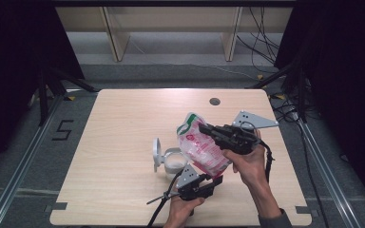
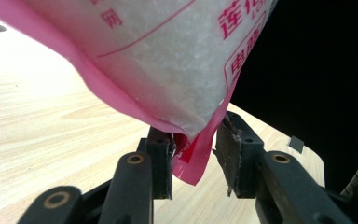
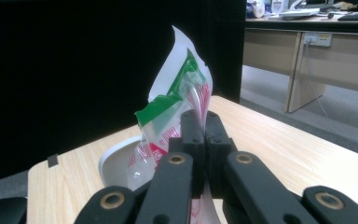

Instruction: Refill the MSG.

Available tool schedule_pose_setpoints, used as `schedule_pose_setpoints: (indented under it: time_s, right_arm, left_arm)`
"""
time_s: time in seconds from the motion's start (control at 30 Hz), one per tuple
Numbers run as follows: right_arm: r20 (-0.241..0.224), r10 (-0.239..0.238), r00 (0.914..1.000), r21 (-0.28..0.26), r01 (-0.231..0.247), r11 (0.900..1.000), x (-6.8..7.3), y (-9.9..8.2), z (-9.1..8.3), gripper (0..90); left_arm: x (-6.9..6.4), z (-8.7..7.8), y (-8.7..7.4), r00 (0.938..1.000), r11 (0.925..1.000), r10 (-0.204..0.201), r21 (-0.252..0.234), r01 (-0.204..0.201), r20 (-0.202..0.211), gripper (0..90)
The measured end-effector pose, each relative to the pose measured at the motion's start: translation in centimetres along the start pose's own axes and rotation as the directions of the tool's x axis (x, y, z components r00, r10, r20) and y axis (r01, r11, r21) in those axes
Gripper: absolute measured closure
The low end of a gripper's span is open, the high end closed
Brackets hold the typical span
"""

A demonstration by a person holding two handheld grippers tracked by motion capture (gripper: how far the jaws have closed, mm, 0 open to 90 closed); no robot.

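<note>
I hold a claw in each hand over a pale wooden surface (image 1: 123,123). My right claw (image 1: 208,129) is clamped tight on the upper part of a pink and white bag (image 1: 202,148) with a green band near its torn top; in the right claw view its jaws meet on the plastic film (image 3: 186,116). The bag hangs slanted, its long axis running from that top, up and away from me, down toward my left claw (image 1: 215,183) at the near edge. In the left claw view the bag's bottom pink corner (image 2: 189,161) dips between my left jaws, which stand partly apart, with a clear gap to one pad (image 2: 227,156); I cannot tell whether the other pad touches. A white lidded container (image 1: 171,159), lid open, stands on the surface just left of the bag. My left claw is nearer the bottom corner, so I judge tipping depends on it.
</note>
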State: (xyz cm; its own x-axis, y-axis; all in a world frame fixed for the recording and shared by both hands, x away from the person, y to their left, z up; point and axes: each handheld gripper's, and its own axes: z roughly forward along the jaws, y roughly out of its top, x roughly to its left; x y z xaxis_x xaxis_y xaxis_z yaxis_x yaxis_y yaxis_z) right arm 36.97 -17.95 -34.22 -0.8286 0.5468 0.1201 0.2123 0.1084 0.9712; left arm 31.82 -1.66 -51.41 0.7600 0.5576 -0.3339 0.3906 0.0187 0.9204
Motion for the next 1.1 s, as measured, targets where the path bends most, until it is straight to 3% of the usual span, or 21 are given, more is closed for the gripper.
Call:
schedule_pose_setpoints:
  time_s: [0.1, 0.3, 0.37, 0.5, 0.53, 0.57, 0.6, 0.63, 0.67, 0.77, 0.87, 0.9, 0.93, 1.03, 1.07, 1.1]
  right_arm:
    - [0.008, 0.006, 0.9999, -0.006, -0.006, 1.0000, -0.4, -0.2, -0.4, 90.0]
    - [0.008, 0.013, 0.9999, -0.007, -0.012, 0.9999, -0.5, -0.5, -0.5, 90.0]
    - [0.003, 0.014, 0.9999, 0.001, -0.014, 0.9999, -0.6, -0.6, -0.5, 90.0]
    - [-0.003, 0.030, 0.9995, -0.016, -0.030, 0.9994, -0.7, -0.8, -0.8, 90.0]
    - [0.004, 0.010, 0.9999, -0.025, -0.010, 0.9996, -0.9, -0.8, -0.9, 90.0]
    - [-0.005, 0.029, 0.9996, -0.023, -0.029, 0.9993, -0.8, -0.9, -1.0, 90.0]
    - [-0.008, 0.035, 0.9993, -0.017, -0.035, 0.9992, -0.9, -0.9, -1.2, 90.0]
    - [-0.006, 0.046, 0.9989, -0.032, -0.046, 0.9984, -0.8, -1.0, -1.2, 90.0]
    - [0.005, 0.029, 0.9996, -0.030, -0.029, 0.9991, -1.0, -1.0, -1.4, 90.0]
    - [-0.001, 0.056, 0.9984, -0.045, -0.056, 0.9974, -1.4, -1.2, -1.8, 90.0]
    - [0.012, 0.037, 0.9992, -0.049, -0.037, 0.9981, -1.7, -1.3, -2.3, 90.0]
    - [0.019, 0.057, 0.9982, -0.043, -0.056, 0.9975, -1.7, -1.2, -2.6, 90.0]
    - [0.028, 0.039, 0.9988, -0.049, -0.038, 0.9981, -1.9, -1.3, -2.8, 90.0]
    - [0.038, 0.054, 0.9979, -0.053, -0.052, 0.9972, -2.2, -1.6, -3.1, 90.0]
    - [0.043, 0.061, 0.9972, -0.047, -0.059, 0.9972, -2.2, -1.7, -3.2, 90.0]
    - [0.051, 0.069, 0.9963, -0.045, -0.066, 0.9968, -2.2, -1.9, -3.3, 90.0]
  left_arm:
    - [-0.1, 0.1, -0.1, 0.9997, 0.9997, 0.025, 0.008, -0.025, -0.007, 63.5]
    - [0.0, 0.0, -0.1, 0.9997, 0.9996, 0.019, 0.020, -0.019, -0.015, 61.6]
    - [0.4, 0.0, -0.2, 0.9998, 0.9996, 0.020, 0.022, -0.020, 0.000, 61.4]
    - [0.5, -0.4, -0.1, 0.9991, 0.9994, 0.022, 0.029, -0.021, -0.037, 57.5]
    - [0.6, -0.4, 0.0, 0.9993, 0.9996, 0.018, 0.021, -0.017, -0.033, 56.9]
    - [0.6, -0.4, 0.0, 0.9993, 0.9996, 0.018, 0.021, -0.017, -0.033, 55.7]
    - [0.7, -0.4, 0.0, 0.9997, 0.9999, -0.007, 0.010, 0.008, -0.022, 53.3]
    - [0.6, -0.5, 0.1, 0.9991, 0.9994, -0.002, 0.035, 0.004, -0.042, 51.4]
    - [0.4, -0.3, 0.0, 0.9995, 0.9996, -0.027, -0.002, 0.027, -0.018, 51.3]
    - [0.4, -0.5, 0.0, 0.9987, 0.9995, -0.031, 0.008, 0.031, -0.040, 48.6]
    - [0.4, -0.7, 0.0, 0.9983, 0.9991, -0.036, 0.018, 0.037, -0.046, 44.9]
    - [0.5, -0.8, 0.0, 0.9984, 0.9993, -0.022, 0.030, 0.023, -0.052, 44.8]
    - [0.5, -0.8, 0.0, 0.9990, 0.9994, -0.015, 0.032, 0.017, -0.043, 44.6]
    - [0.3, -1.1, 0.0, 0.9991, 0.9989, 0.001, 0.047, 0.001, -0.042, 42.6]
    - [0.1, -1.4, 0.1, 0.9980, 0.9976, 0.016, 0.069, -0.012, -0.061, 42.1]
    - [0.1, -1.3, 0.0, 0.9990, 0.9987, 0.011, 0.050, -0.009, -0.042, 41.5]
